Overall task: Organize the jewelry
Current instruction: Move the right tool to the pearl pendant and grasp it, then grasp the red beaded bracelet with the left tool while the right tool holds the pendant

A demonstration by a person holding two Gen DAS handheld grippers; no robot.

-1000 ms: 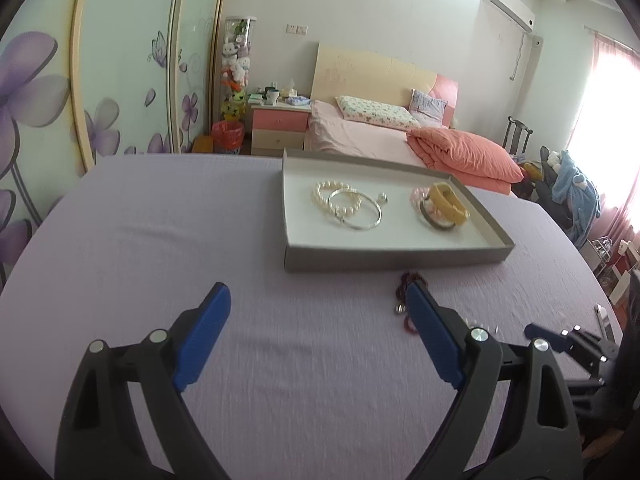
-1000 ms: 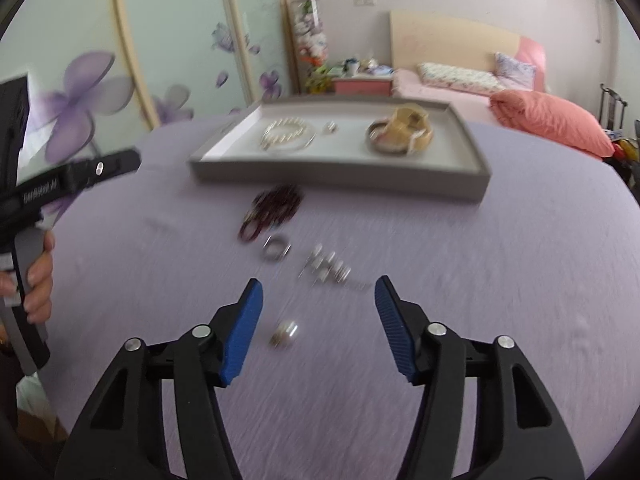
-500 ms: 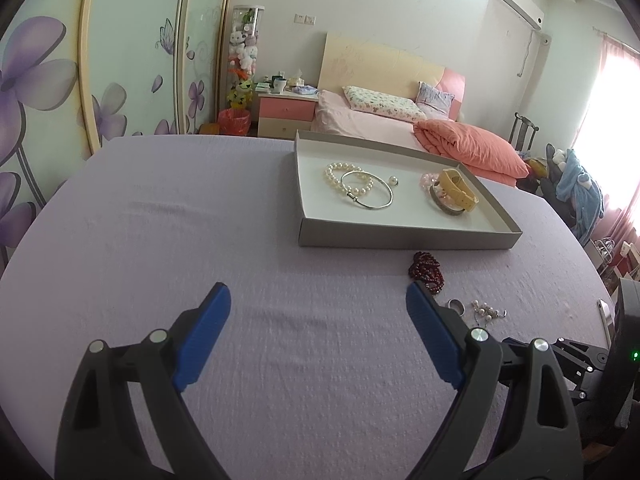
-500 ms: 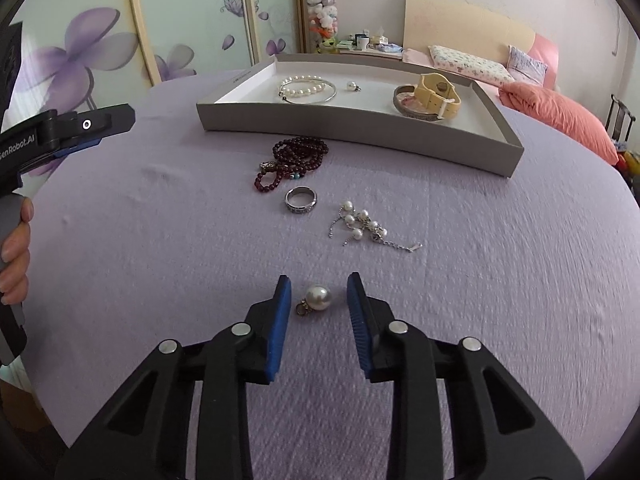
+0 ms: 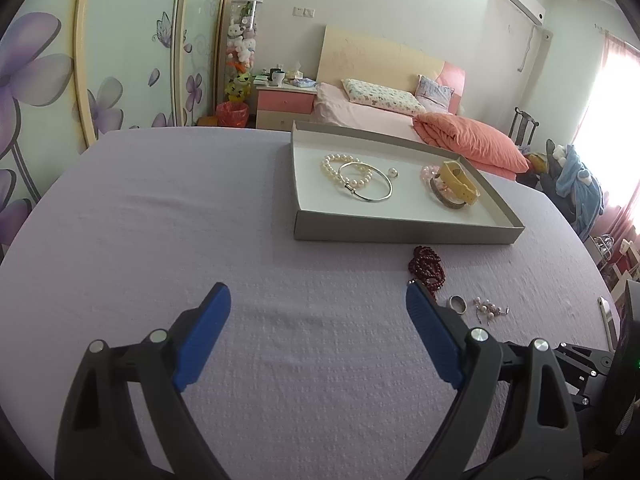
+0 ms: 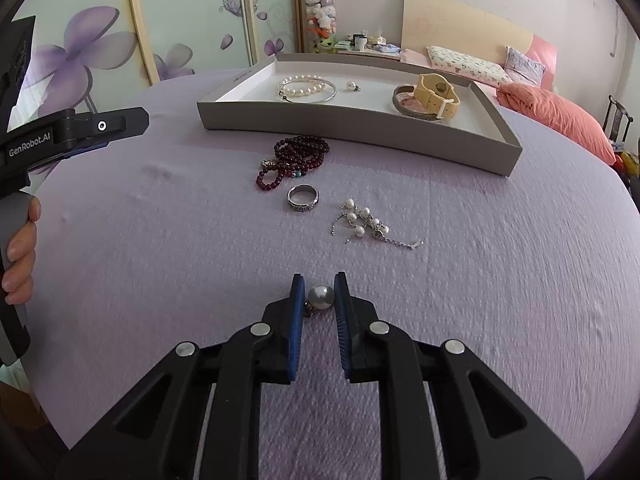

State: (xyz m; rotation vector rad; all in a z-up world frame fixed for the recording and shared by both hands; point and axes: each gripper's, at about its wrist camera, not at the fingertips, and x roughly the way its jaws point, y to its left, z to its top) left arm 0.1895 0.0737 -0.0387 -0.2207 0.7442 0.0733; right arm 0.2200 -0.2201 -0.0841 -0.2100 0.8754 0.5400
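Note:
My right gripper (image 6: 319, 295) is shut on a pearl earring (image 6: 321, 297) low over the purple tablecloth. Ahead of it lie a pearl chain bracelet (image 6: 366, 222), a silver ring (image 6: 303, 197) and a dark red bead bracelet (image 6: 296, 158). The grey tray (image 6: 352, 124) behind them holds a pearl bracelet with a silver bangle (image 6: 306, 87), a pearl earring (image 6: 352, 87) and a yellow watch (image 6: 434, 90). My left gripper (image 5: 318, 312) is open and empty over bare cloth, left of the red beads (image 5: 427, 268). The tray also shows in the left wrist view (image 5: 400, 232).
The other hand and its gripper (image 6: 76, 130) show at the left edge of the right wrist view. A bed (image 5: 400, 116) and a nightstand (image 5: 284, 106) stand behind the table. A phone-like object (image 5: 608, 322) lies at the table's right edge.
My right gripper has closed from wide open onto the pearl earring. My left gripper has drifted left and back, so the tray and the loose jewelry sit further right in its view.

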